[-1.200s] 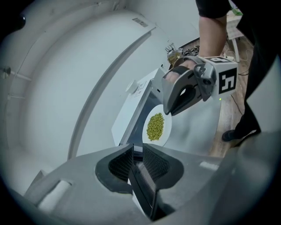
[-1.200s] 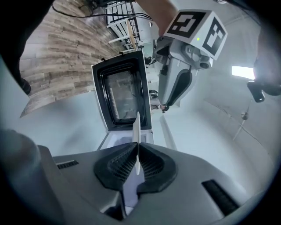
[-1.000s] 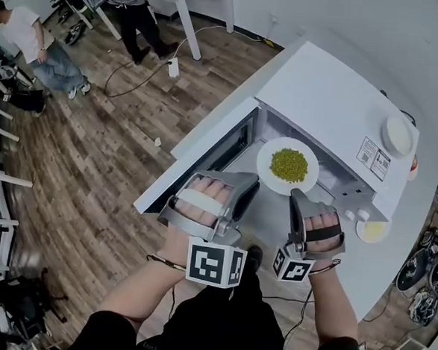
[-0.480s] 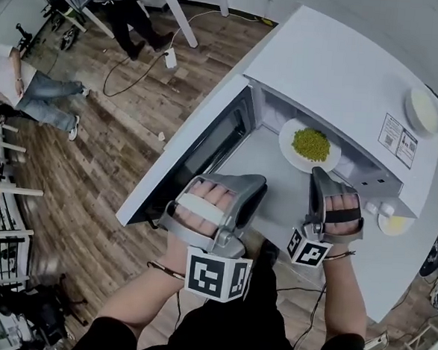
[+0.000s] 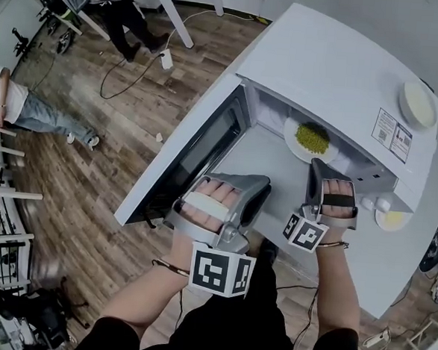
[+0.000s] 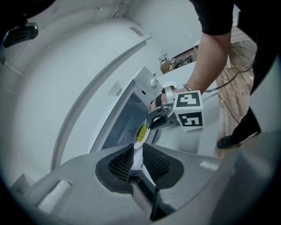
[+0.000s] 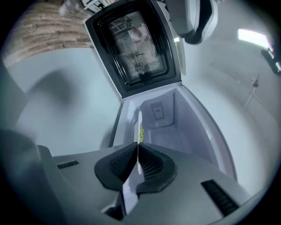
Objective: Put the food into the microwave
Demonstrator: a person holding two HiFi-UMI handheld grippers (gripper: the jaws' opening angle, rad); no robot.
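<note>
A white plate of green peas hangs level just inside the open cavity of the white microwave. My right gripper is shut on the plate's near rim. In the right gripper view the plate stands edge-on between the pads, with the cavity ahead and the open door above. My left gripper is shut and holds nothing; it hovers before the microwave's front, beside the door. From the left gripper view, the plate and my right gripper show beyond my left gripper.
A white bowl sits on top of the microwave. A small dish with yellow contents stands on the white counter at right. The door swings out to the left. People and table legs stand on the wooden floor far left.
The plate has gone from the mouth of the microwave deeper into the cavity, carried by my right gripper. Both hands have sunk and moved forward.
</note>
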